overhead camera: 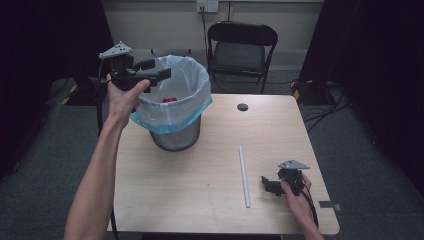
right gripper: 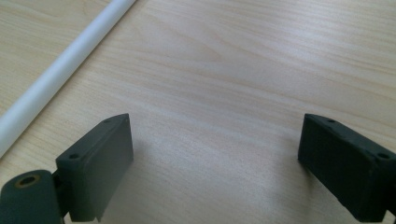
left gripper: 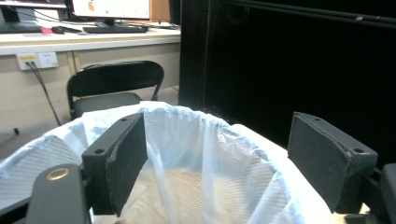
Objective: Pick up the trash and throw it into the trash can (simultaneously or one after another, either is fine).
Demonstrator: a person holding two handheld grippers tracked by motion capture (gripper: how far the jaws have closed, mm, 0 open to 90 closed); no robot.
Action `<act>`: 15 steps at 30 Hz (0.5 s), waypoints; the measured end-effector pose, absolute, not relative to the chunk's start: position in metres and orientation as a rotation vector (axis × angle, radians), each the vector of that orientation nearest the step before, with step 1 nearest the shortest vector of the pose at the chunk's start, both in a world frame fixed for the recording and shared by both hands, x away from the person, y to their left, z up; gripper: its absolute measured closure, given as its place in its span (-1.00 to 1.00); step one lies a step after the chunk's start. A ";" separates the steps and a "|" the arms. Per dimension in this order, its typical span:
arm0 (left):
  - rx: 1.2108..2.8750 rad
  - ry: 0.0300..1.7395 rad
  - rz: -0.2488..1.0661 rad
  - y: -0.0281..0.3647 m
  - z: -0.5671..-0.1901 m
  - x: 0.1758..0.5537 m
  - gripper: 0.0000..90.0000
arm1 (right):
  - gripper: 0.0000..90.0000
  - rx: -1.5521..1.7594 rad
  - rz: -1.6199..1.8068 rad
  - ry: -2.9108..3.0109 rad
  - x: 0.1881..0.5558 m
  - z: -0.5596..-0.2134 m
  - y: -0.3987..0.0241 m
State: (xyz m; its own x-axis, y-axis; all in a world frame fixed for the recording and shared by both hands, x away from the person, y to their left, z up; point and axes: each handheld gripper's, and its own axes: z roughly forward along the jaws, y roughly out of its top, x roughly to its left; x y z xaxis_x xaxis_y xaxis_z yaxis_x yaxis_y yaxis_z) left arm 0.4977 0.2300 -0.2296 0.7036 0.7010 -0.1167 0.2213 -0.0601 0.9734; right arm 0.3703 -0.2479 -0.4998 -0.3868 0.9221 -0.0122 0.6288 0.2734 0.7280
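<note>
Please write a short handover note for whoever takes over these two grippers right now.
Left gripper: open and empty, held above the rim of the lined bin.
Right gripper: open and empty, low over the table, beside the white tube.
Done: a red item lies inside the bin.
Left: the white tube lies untouched on the table; it probably goes into the bin next, and the right gripper is nearest.

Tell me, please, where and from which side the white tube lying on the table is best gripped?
Probably near its lower half, coming straight down from above with the jaws across its width. The white tube lies flat on the table, long and thin, with bare wood on both sides, so jaws can straddle it. The right gripper, open and resting beside that end, is nearest.
</note>
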 end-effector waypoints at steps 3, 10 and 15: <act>1.628 0.755 0.468 0.228 -0.231 0.495 -0.55 | -0.79 1.398 0.902 2.113 0.370 -0.500 -0.248; 1.639 0.737 0.462 0.222 -0.231 0.486 -0.58 | -0.79 1.397 0.902 2.113 0.370 -0.500 -0.248; 1.668 0.720 0.451 0.217 -0.232 0.479 -0.58 | -0.79 1.397 0.902 2.113 0.370 -0.500 -0.248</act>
State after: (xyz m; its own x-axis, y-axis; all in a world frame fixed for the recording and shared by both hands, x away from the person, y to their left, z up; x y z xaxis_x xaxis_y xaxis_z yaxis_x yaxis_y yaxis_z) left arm 0.4789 0.2172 -0.2321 0.7331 0.6743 -0.0890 0.2139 -0.1045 0.9712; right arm 0.3704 -0.2479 -0.4998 -0.3870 0.9220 -0.0125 0.6286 0.2737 0.7280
